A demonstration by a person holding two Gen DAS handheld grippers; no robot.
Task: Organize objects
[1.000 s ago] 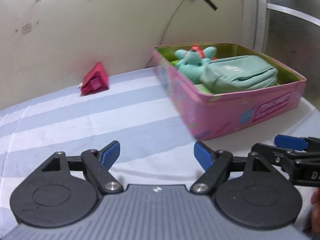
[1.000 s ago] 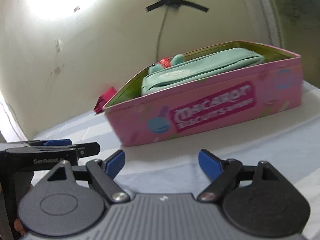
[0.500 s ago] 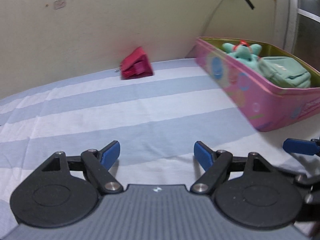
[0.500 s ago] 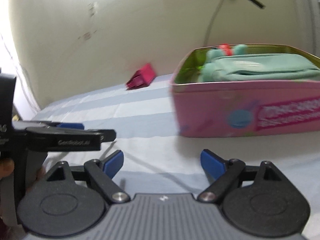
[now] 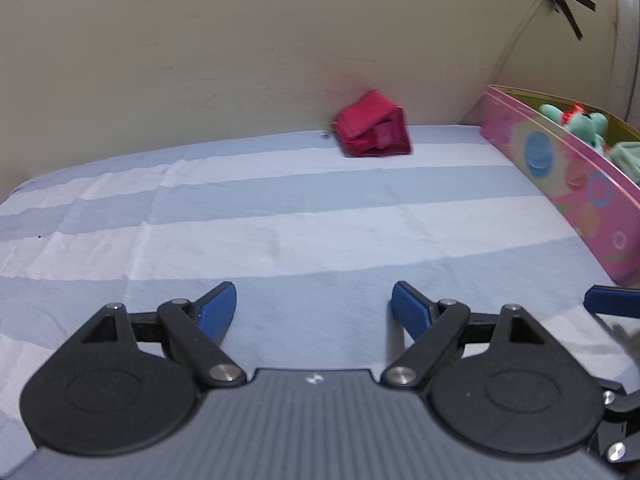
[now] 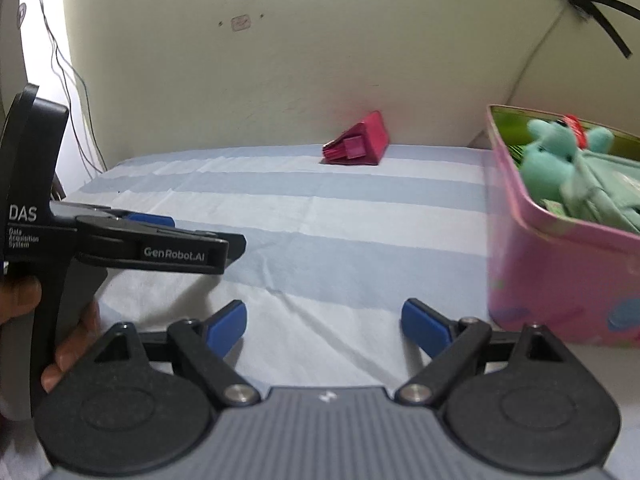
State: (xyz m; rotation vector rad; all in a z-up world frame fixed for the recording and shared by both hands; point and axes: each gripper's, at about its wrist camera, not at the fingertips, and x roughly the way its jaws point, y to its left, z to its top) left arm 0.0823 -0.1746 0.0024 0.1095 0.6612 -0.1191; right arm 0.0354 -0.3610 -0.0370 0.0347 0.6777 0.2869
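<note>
Here I hold both grippers low over the cloth [image 5: 280, 240], both tilted down and facing the wall [image 5: 240, 60]. My left gripper [image 5: 314, 308] has its jaws apart, just opened a little wider, with only striped cloth between them. My right gripper [image 6: 324, 322] is also apart, its jaws just widened too, and nothing is between them. In the right view the left gripper [image 6: 160, 236] shows from the side, at the left edge, held by my hand [image 6: 24, 304].

The cloth has pale blue and white stripes and some creases, and it runs back to the cream wall, where black tape [image 6: 588, 4] holds a cable. The pink tin [image 6: 560, 280] stands at the right, just beside my right gripper. Inside it lie a teal pouch [image 6: 608, 200] and a teal plush [image 6: 560, 156]. The red pouch [image 5: 374, 132] lies far back on the cloth, close to the wall, well apart from both grippers and left of the tin.
</note>
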